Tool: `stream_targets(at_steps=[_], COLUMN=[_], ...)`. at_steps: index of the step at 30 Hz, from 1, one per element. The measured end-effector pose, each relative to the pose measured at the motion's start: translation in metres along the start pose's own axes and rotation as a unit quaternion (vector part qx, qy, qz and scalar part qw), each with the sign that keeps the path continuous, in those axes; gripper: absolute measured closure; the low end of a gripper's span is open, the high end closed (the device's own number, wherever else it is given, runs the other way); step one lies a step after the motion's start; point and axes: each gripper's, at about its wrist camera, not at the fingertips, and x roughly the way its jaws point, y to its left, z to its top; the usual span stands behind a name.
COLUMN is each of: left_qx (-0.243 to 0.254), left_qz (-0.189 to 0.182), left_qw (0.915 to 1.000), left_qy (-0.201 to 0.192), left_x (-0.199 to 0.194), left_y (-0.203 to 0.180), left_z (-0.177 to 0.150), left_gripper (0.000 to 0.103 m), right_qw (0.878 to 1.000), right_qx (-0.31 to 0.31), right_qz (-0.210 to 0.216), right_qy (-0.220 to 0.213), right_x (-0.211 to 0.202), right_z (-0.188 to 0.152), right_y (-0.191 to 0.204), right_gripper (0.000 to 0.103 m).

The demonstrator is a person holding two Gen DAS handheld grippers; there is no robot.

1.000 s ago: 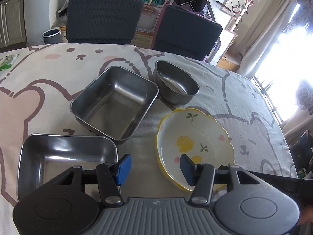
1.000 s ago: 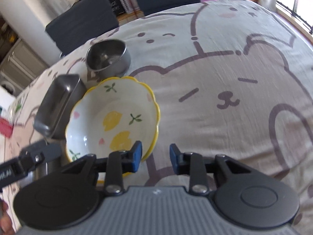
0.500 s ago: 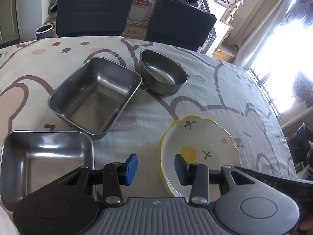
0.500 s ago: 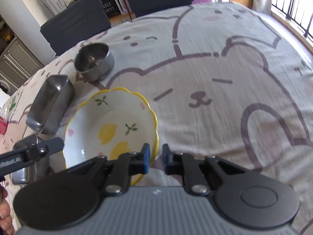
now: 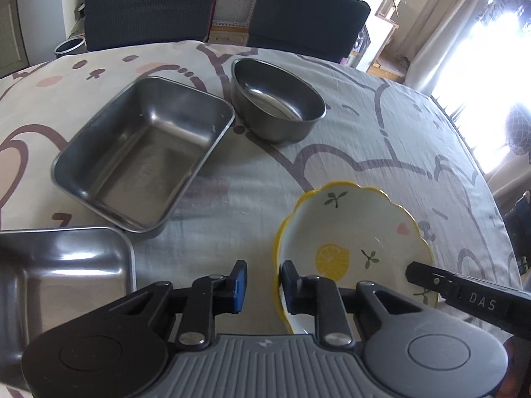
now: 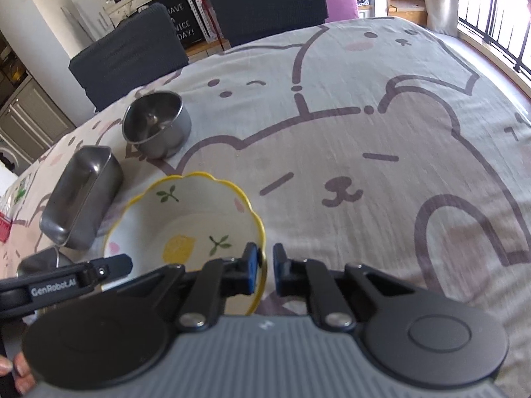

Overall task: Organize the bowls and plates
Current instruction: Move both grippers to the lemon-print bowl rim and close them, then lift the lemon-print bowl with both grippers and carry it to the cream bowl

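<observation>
On the cloth-covered counter, the yellow-rimmed, lemon-printed ceramic bowl is taken from opposite sides: right hand-held gripper pinches its rim; left hand-held gripper, jaws just closing, straddles the near rim, apparently not yet clamped. Steel dishes stand apart.

Hidden: near rim of the lemon bowl behind the left gripper | Cut off: square steel tray at the left edge (only its right part shows) | Too small: lettering on the chalkboard sign | Unclear: whether the right gripper pads press the bowl rim
</observation>
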Motion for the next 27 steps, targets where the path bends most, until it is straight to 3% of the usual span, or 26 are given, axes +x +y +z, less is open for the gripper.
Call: stream_targets(at_steps=[10,13,27], left_qx=[0.018,0.023,0.046], left_qz=[-0.012,-0.024,-0.017], left_qw=[0.9997,0.9994,0.9988], left_qy=[0.009,0.007,-0.001], left_x=[0.010,0.010,0.003], left_y=[-0.004,-0.004,-0.009], left_z=[0.003,0.003,-0.001], left_gripper=[0.081,0.090,0.093], right_qw=[0.999,0.999,0.999], right_qx=[-0.014,-0.007,-0.008], right_qz=[0.006,0.011,0.009], right_qy=[0.030,0.036,0.042], right_x=[0.014,0.015,0.011], right_z=[0.001,0.004,0.005], right_y=[0.004,0.002,0.003], right_gripper=[0.091,0.092,0.094])
